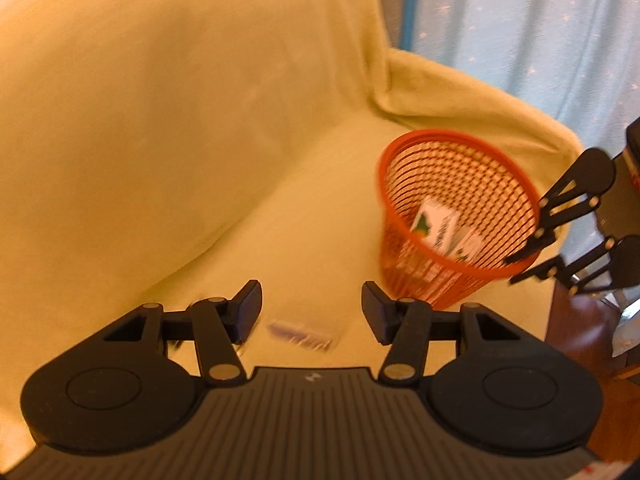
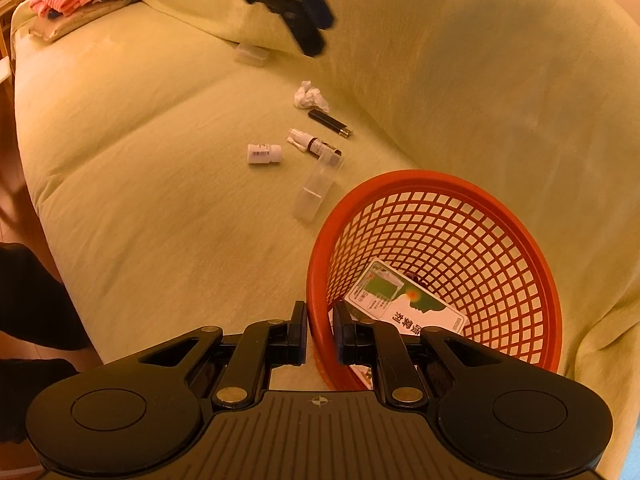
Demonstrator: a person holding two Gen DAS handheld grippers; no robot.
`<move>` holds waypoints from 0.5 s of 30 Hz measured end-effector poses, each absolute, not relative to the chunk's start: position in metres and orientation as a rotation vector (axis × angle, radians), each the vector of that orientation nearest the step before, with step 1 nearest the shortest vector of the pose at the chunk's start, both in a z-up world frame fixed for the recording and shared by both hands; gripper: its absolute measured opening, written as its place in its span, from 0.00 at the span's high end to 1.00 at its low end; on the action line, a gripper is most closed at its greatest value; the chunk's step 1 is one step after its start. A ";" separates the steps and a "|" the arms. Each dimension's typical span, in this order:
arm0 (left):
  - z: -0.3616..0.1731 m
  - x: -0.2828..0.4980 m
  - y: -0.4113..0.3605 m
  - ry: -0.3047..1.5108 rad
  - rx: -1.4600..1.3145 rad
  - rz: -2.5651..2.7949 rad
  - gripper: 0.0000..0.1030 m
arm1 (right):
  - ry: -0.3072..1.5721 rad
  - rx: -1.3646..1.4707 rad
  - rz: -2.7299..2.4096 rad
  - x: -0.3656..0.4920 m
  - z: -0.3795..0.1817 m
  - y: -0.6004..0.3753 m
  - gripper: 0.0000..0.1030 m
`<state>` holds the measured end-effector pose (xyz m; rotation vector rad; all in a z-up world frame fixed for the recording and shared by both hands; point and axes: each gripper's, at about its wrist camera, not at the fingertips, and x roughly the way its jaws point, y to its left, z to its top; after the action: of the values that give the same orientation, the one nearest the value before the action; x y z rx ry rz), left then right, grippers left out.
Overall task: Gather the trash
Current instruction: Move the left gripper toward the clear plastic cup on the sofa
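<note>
Two black two-finger grippers are seen: the right gripper (image 2: 320,334) is pinched on the near rim of the round orange mesh plastic basket (image 2: 500,216), the left gripper (image 1: 311,312) is spread wide and empty over the pale yellow-green covered sofa (image 1: 160,120). Printed cardboard boxes (image 2: 404,304) are seen inside the basket; a crumpled white tissue (image 2: 310,96), black lighter (image 2: 330,122) and white pill bottle (image 2: 264,154) are left on the seat nearby.

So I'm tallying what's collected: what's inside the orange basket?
In the basket lies a printed box. Anything beneath it, or behind the right gripper, is hidden.
</note>
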<state>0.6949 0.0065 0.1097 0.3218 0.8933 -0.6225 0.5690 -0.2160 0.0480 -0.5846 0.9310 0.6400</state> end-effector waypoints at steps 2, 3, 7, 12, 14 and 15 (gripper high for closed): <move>0.105 0.695 0.023 0.911 0.317 -0.582 0.51 | 0.935 -0.578 0.637 0.570 0.048 -0.215 0.90; 0.102 0.695 0.032 0.919 0.316 -0.560 0.51 | 0.937 -0.577 0.636 0.571 0.048 -0.214 0.90; 0.086 0.693 0.070 0.958 0.329 -0.471 0.51 | 0.947 -0.566 0.629 0.573 0.048 -0.209 0.91; 0.068 0.688 0.120 0.997 0.323 -0.374 0.51 | 0.958 -0.554 0.614 0.574 0.049 -0.203 0.91; 0.061 0.687 0.142 1.005 0.320 -0.333 0.51 | 0.962 -0.544 0.602 0.575 0.049 -0.201 0.91; 0.058 0.687 0.151 1.008 0.318 -0.313 0.51 | 0.964 -0.540 0.595 0.575 0.049 -0.200 0.91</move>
<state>0.6867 0.1510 0.0579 0.3176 1.0082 -0.3130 0.5750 -0.2004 0.0488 -0.5400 0.9643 0.5955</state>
